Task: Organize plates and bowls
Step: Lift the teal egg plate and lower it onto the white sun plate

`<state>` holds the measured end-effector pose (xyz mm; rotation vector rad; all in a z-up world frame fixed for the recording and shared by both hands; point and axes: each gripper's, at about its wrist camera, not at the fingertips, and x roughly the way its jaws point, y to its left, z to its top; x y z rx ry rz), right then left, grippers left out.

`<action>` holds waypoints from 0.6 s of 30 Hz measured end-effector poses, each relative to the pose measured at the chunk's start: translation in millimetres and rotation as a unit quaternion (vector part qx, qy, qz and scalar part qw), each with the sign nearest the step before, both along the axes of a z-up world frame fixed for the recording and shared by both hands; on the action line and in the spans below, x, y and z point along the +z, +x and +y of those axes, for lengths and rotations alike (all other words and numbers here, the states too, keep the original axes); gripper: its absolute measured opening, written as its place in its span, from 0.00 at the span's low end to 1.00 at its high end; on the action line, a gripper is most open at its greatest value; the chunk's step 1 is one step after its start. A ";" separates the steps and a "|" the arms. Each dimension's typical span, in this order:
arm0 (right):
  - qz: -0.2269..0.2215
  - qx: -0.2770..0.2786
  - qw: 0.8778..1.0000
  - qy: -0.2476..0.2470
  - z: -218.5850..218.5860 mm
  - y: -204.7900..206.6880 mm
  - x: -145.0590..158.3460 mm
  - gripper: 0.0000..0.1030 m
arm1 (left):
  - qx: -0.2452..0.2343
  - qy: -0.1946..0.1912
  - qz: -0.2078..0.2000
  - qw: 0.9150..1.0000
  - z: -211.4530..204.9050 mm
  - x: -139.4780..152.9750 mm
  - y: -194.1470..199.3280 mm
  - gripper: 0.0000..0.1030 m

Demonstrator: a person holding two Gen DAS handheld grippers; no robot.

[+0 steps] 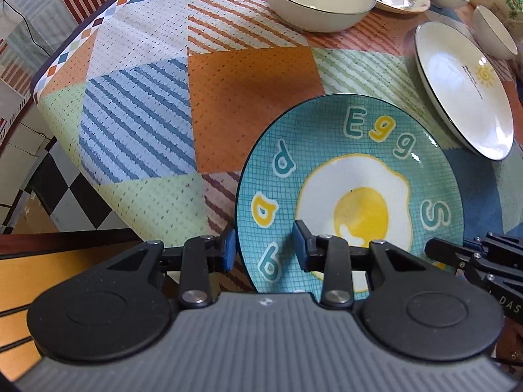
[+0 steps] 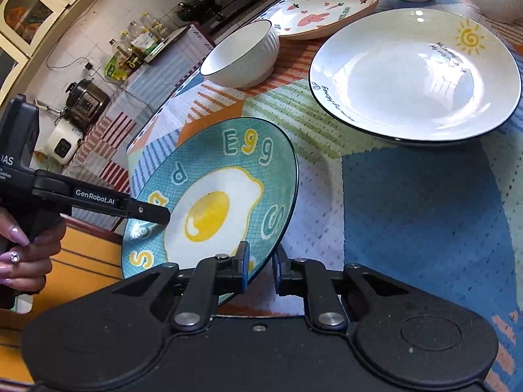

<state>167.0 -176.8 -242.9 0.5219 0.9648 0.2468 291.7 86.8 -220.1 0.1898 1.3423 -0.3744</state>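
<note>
Left wrist view: tool (image 1: 264, 247) hides egg plate (image 1: 359, 176) edge.

Bright daylight is falling across both views, glaring on the glossy white plate with a yellow sun drawing (image 2: 415, 75). A dark shadow is lying beneath its near rim. Fisheye distortion is bending every edge, and close foreground parts are looking soft.

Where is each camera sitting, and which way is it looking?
Left wrist: on the left gripper, looking down at the teal fried-egg plate it pinches; own black fingers show.
Right wrist: on the right gripper, clamping the same plate's rim; a hand shows.
Shared: egg plate, white sun plate.
</note>
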 end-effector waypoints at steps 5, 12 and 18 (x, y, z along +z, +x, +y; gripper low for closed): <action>-0.007 0.009 1.000 0.002 -13.5 -19.2 15.5 0.19 | 0.004 -0.008 0.000 1.000 -9.2 18.5 -18.6 0.32; -0.024 0.011 1.000 -0.005 -41.6 -41.6 40.4 0.19 | 0.004 -0.027 -0.003 1.000 -33.5 44.3 -42.0 0.31; -0.049 0.003 0.999 -0.018 -69.6 -56.0 65.4 0.18 | -0.009 -0.043 -0.021 0.999 -63.8 71.9 -52.6 0.32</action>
